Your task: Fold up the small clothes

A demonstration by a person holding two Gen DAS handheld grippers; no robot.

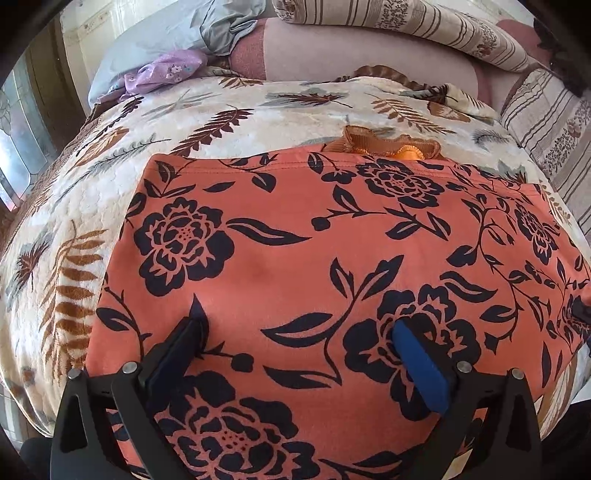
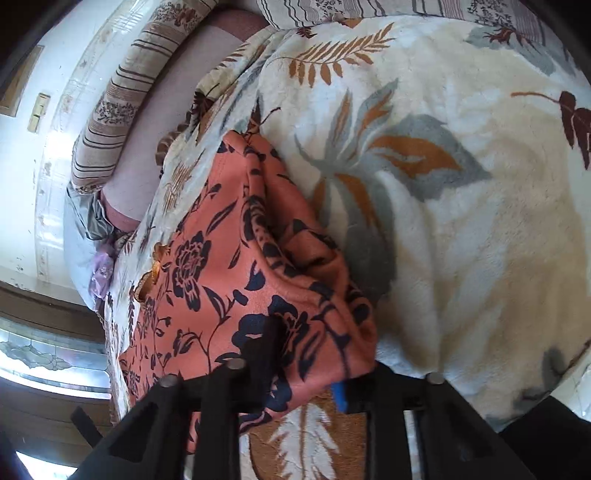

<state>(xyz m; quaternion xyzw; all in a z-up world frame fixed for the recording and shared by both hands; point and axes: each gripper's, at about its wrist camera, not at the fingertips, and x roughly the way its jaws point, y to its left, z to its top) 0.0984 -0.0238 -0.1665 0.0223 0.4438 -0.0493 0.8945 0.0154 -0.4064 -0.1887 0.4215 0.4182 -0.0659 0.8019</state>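
Orange floral garment [image 1: 295, 236] flat under spread left hand-held gripper [image 1: 299, 332] — edge pinched by right hand-held gripper [image 2: 310, 365]

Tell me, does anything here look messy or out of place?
One thing: the orange flowered garment lies mostly flat on the leaf-print blanket, but its right edge is bunched into folds, and a brown ruffled trim pokes out beyond its far edge.

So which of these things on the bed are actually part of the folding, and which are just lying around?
Part of the job:
orange floral garment
left hand-held gripper
right hand-held gripper

Lying about:
leaf-print blanket
purple cloth
striped pillow
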